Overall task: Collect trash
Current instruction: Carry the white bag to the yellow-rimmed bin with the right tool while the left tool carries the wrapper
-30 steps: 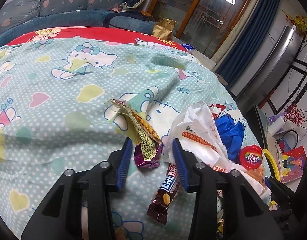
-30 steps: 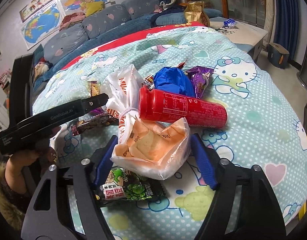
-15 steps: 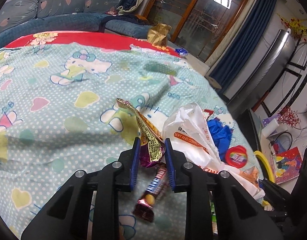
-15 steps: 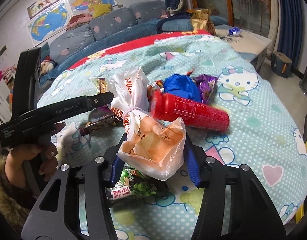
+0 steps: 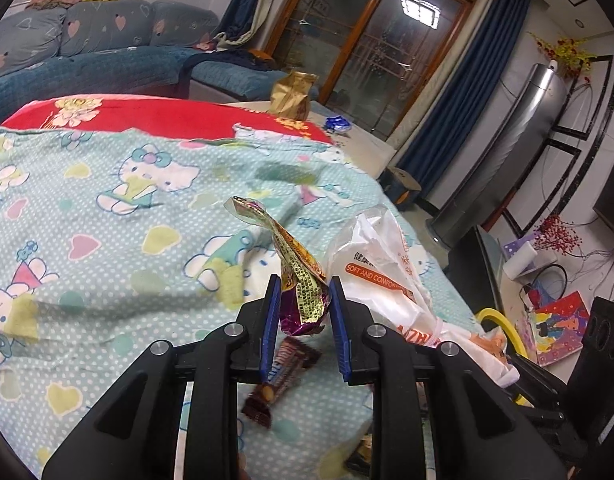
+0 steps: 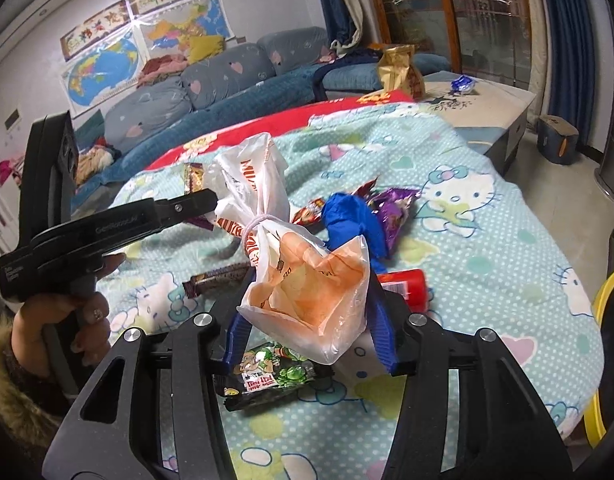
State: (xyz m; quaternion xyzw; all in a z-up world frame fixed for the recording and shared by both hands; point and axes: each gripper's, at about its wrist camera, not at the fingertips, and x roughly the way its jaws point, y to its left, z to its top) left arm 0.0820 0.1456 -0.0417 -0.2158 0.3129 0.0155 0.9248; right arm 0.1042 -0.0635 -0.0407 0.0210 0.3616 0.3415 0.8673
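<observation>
Left gripper (image 5: 303,312) was clamped on a crumpled gold-and-purple wrapper (image 5: 301,292), lifted clear of the patterned cloth (image 5: 107,240); a brown candy bar (image 5: 279,376) lay beneath. Right gripper (image 6: 307,332) jaws were closing on a tied white-and-orange plastic bag (image 6: 307,304), which hid part of a red canister (image 6: 407,284); a green snack packet (image 6: 271,376) lay below, a blue wad (image 6: 347,220) behind.

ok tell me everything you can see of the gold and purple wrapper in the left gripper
The gold and purple wrapper is a crinkled, shiny foil sweet packet, apparently empty. Its purple bottom end is pinched between the blue pads of the left gripper, while a long twisted gold strip printed with small text rises up and to the left, ending in a curled tip. It hangs clear of the bedsheet, above a brown chocolate bar. Only the pads touch it.
</observation>
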